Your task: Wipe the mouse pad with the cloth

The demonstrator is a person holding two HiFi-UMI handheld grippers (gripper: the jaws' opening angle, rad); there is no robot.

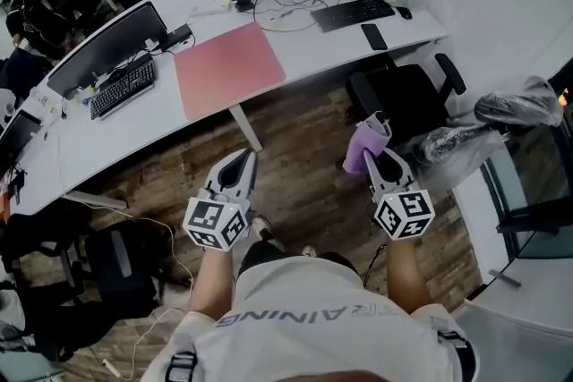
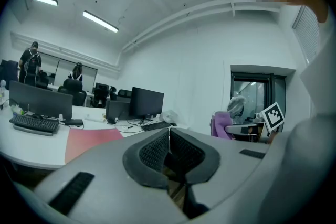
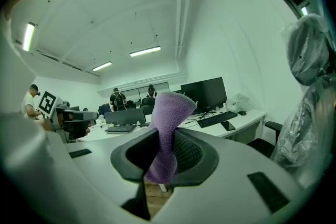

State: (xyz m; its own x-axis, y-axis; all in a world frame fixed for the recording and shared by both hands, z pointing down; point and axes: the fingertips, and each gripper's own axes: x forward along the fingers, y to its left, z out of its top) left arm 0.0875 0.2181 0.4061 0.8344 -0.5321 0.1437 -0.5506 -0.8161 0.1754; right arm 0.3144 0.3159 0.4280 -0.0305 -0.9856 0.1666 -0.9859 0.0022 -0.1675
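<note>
The pink mouse pad lies flat on the long white desk, between two workstations; it also shows low on the left in the left gripper view. My right gripper hangs over the wooden floor short of the desk, shut on a purple cloth that sticks up from its jaws. My left gripper is level with it to the left, its jaws shut with nothing between them. Both grippers are well short of the pad.
Monitors and black keyboards flank the pad, and a phone lies near the desk edge. A black office chair stands just beyond the right gripper. Plastic-wrapped items and a glass table sit at right; a dark bag at lower left.
</note>
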